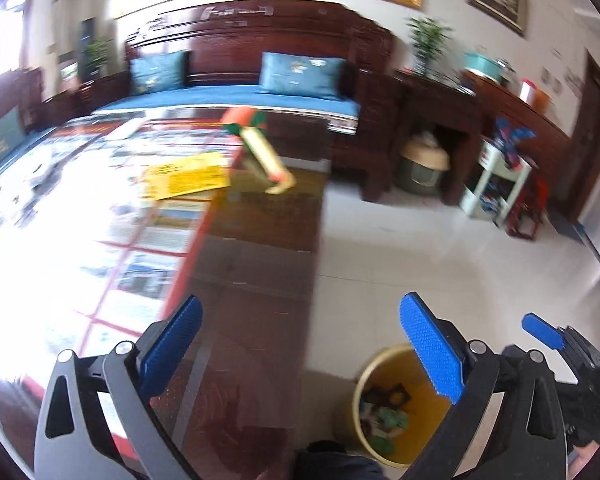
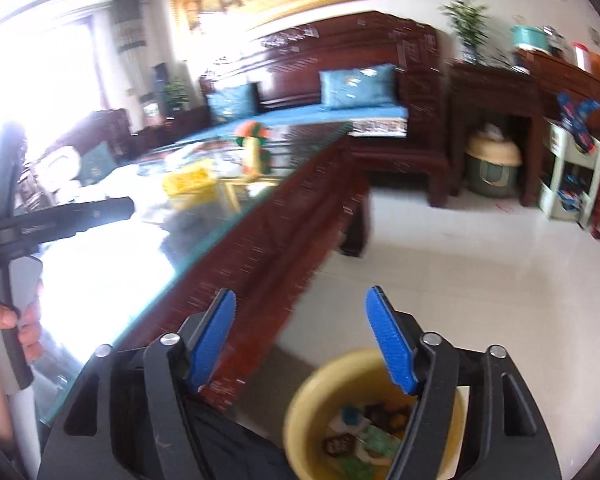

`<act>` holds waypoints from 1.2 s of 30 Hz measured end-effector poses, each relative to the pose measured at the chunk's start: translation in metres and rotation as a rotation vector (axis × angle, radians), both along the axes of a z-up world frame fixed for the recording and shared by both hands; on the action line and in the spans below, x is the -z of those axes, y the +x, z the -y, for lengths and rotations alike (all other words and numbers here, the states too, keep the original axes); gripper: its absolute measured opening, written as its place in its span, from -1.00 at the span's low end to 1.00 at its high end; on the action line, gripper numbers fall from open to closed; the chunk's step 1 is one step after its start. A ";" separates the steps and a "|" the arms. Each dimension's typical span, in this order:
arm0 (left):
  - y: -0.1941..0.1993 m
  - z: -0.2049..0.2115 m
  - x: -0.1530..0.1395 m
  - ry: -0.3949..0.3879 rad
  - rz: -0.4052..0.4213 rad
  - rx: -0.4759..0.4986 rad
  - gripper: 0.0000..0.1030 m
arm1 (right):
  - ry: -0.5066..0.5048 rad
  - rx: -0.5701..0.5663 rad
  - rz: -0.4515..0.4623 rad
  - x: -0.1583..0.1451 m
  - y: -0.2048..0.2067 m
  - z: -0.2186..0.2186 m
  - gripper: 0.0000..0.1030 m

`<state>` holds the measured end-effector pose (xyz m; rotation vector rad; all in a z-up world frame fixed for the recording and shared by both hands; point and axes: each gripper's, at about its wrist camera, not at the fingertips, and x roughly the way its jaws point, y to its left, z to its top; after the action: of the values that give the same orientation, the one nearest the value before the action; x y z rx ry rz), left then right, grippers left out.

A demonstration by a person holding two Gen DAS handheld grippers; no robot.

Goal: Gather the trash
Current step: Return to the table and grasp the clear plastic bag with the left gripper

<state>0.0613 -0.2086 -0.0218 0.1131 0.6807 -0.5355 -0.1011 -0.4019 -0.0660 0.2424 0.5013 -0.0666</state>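
Left wrist view
- Left gripper (image 1: 300, 340): your jaws stand wide apart with nothing between the blue pads (image 1: 432, 354); it hangs over the table edge and the floor.
- Yellow wrapper (image 1: 186, 179): flat on the glass-topped coffee table (image 1: 256, 248), well ahead of you and to the left. It looks like the nearest piece of trash.
- Cream tube wrapper (image 1: 266, 156): lies tilted beyond the yellow one, near the table's far right edge, with an orange and green packet (image 1: 242, 117) just behind it.
- Yellow bin (image 1: 370, 372): on the floor below your right finger, already holding several scraps.
- Advice: the frame is blurred, so steady the hand before you commit. Come low and level at the yellow wrapper, since a flat sheet on glass probably needs one pad slid under an edge.

Right wrist view
- Right gripper (image 2: 300, 340): open about halfway, holding nothing, poised just above the bin's rim (image 2: 300, 396).
- Trash on table: the yellow wrapper (image 2: 188, 182) and the cream tube wrapper (image 2: 253, 156) sit well apart from this gripper, far up the table.
- Left hand (image 2: 4, 328): seen at the left edge gripping the other tool's handle.
- Advice: you have probably finished at the bin here, so take this gripper towards the tube while the left goes for the sheet. Keep clear of the glare on the glass, which hides detail.
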 end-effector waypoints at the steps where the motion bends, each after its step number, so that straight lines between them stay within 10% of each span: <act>1: 0.006 -0.010 -0.002 0.000 -0.002 -0.023 0.92 | -0.010 -0.029 0.011 -0.005 0.010 -0.012 0.42; 6: 0.037 -0.057 -0.009 -0.004 -0.003 -0.120 0.92 | -0.036 -0.126 0.049 -0.019 0.053 -0.063 0.83; 36: 0.271 -0.118 0.010 0.057 -0.035 -0.434 0.92 | -0.006 -0.369 0.039 -0.023 0.233 -0.146 0.84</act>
<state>0.3326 -0.0910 -0.0316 0.0068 0.7297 -0.1017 0.1320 -0.2560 -0.0430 0.1421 0.5002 0.2957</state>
